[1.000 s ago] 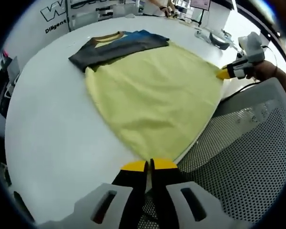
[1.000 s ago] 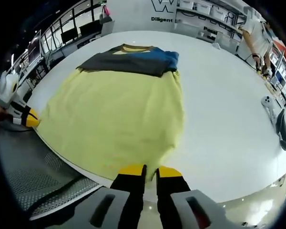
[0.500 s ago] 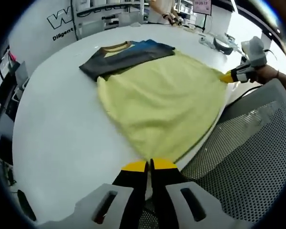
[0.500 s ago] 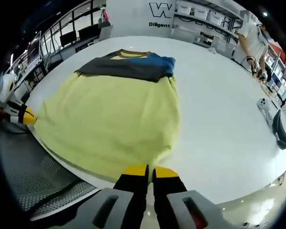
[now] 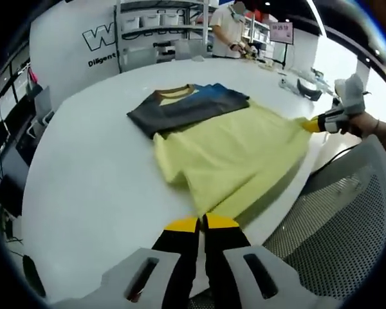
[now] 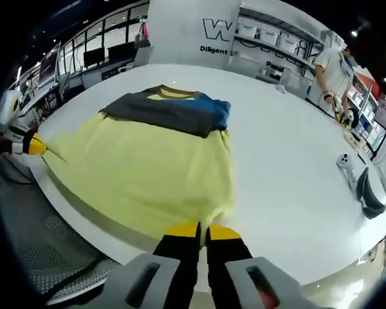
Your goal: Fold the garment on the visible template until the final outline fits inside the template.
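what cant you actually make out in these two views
- Template outline: in both views the yellow garment covers the white table where it would lie; no outline visible.
- Hem corners: hidden between the shut jaws of the left gripper and the right gripper.
- Wall lettering: cut off by shelving in the right gripper view.
- Items near the table's far edge: too small to identify.

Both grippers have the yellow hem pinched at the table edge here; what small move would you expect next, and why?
Probably carrying the hem forward toward the dark collar end. The left gripper and right gripper each clamp a corner of the yellow garment, lifted off the white table.
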`<move>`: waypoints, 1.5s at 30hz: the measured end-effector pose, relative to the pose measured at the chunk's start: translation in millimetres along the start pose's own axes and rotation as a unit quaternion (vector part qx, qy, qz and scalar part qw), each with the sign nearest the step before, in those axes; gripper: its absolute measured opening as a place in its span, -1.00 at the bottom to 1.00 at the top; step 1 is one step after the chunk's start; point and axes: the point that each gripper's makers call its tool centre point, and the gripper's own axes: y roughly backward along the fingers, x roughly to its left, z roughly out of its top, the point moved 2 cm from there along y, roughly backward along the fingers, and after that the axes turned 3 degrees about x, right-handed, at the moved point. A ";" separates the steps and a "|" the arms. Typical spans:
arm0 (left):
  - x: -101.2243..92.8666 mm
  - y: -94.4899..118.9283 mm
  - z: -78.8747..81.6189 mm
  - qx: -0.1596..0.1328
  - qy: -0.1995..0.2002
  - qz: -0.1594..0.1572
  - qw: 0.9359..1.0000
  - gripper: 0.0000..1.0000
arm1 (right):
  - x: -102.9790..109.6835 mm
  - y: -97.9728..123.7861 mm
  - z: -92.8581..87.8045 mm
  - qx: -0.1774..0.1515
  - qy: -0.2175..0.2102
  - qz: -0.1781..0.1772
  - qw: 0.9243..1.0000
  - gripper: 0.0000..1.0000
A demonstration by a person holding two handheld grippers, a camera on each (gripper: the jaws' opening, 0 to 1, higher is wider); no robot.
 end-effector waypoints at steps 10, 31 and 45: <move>12.5 8.5 21.5 -0.042 0.006 0.025 0.999 -0.96 | -6.5 6.6 35.1 -0.050 -0.002 -0.010 0.999 -1.00; 39.2 14.7 67.9 -0.092 0.010 0.053 0.994 -0.96 | -12.1 0.6 79.3 -0.092 0.015 -0.014 0.996 -1.00; 60.4 4.9 110.8 -0.135 0.006 0.080 0.988 -0.96 | -20.5 -10.3 103.9 -0.120 -0.014 -0.017 0.993 -1.00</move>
